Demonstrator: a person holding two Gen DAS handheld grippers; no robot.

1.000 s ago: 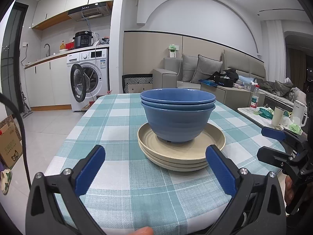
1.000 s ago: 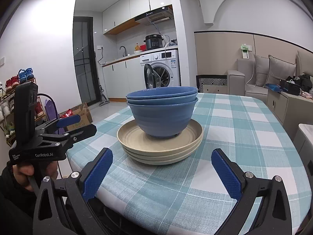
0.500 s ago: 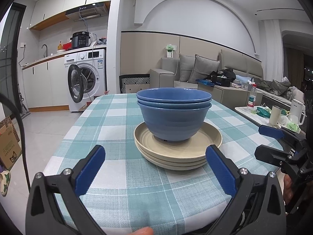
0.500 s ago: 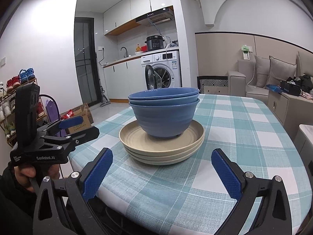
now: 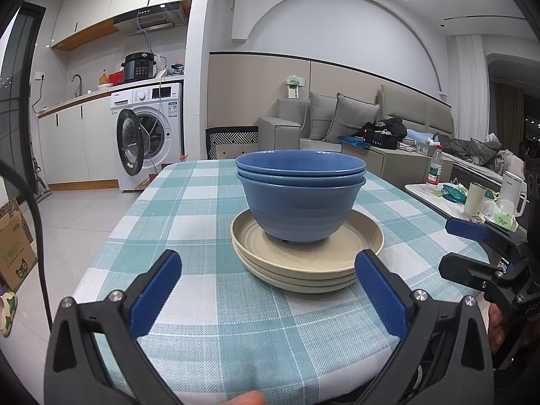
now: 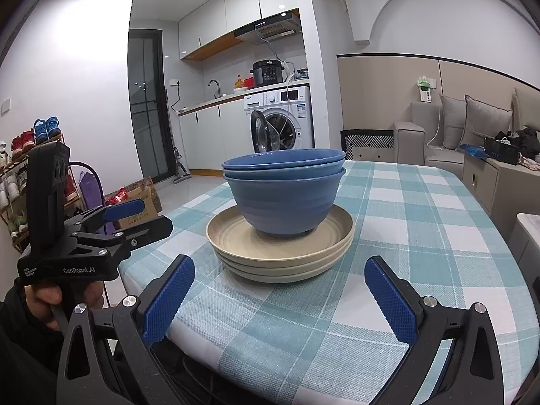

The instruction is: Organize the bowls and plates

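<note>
Blue bowls sit nested on beige plates, mid table. Left gripper and right gripper are both wide open, empty, near edge. Best approach: level, pinch top bowl's rim, lift straight to avoid dragging stack.

Blue bowls smooth, matt; beige plates matt, ridged; checked tablecloth woven cloth, coarse.
</note>
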